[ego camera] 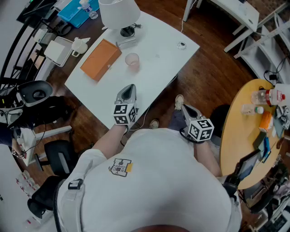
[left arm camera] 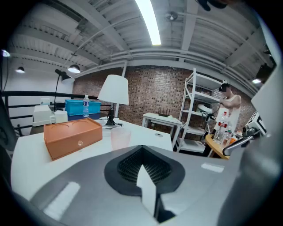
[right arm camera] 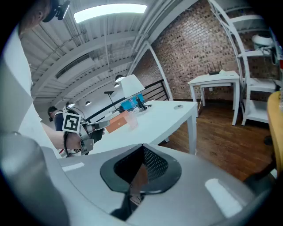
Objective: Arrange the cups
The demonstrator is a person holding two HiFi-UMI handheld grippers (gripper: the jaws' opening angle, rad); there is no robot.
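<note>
The left gripper (ego camera: 128,89), jaws closed on nothing, hovered over the near edge of the white table (ego camera: 158,54). Ahead of it a translucent pink cup (ego camera: 132,60) stood upright near the orange box (ego camera: 100,59) (a white lamp (ego camera: 118,13) behind them). The right gripper (ego camera: 186,108), likewise closed and empty, hung beside the table above the wooden floor (ego camera: 204,68).

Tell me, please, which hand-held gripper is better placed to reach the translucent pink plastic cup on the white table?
Left. The left hand-held gripper is over the white table, aimed at the translucent pink plastic cup. The right hand-held gripper hangs off the table's edge, above the wooden floor.
</note>
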